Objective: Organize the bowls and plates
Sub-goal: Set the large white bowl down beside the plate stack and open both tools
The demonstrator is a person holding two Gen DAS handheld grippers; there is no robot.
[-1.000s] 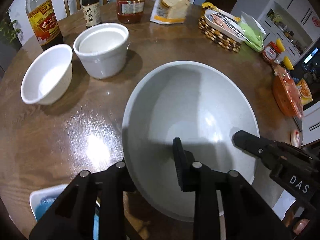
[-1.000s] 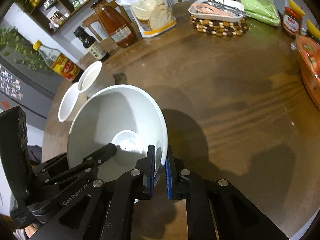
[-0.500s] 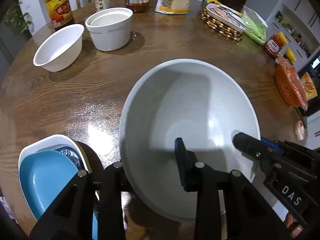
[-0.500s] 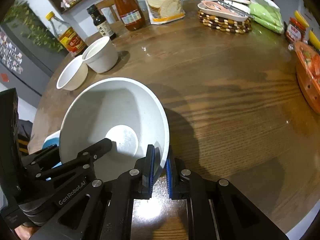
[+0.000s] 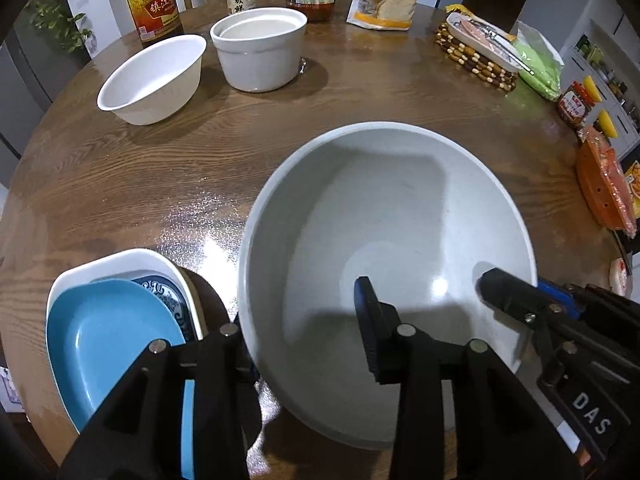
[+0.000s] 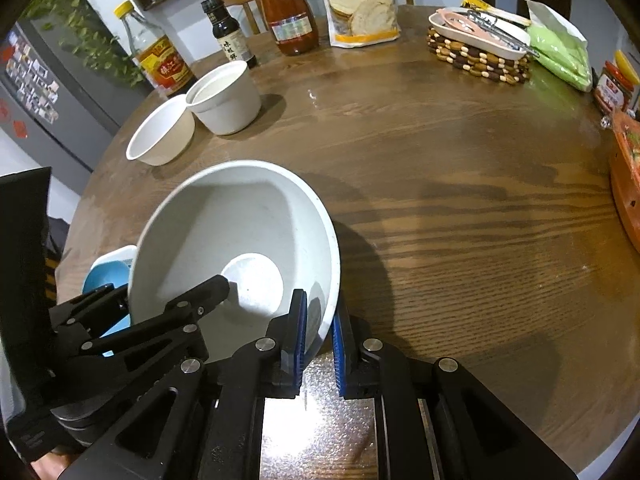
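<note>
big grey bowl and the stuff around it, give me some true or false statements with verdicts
1. The right gripper is clamped on the rim of the large pale grey bowl. True.
2. The large pale grey bowl holds soup. False: it is empty.
3. The light blue plate lies in a white dish beside the large bowl. True.
4. The small white bowl is stacked inside the white straight-sided ceramic pot. False: the two stand side by side on the round wooden table.
5. The left gripper is pinched tight on the rim. False: its jaws are opening, one finger inside the bowl and one outside.
</note>
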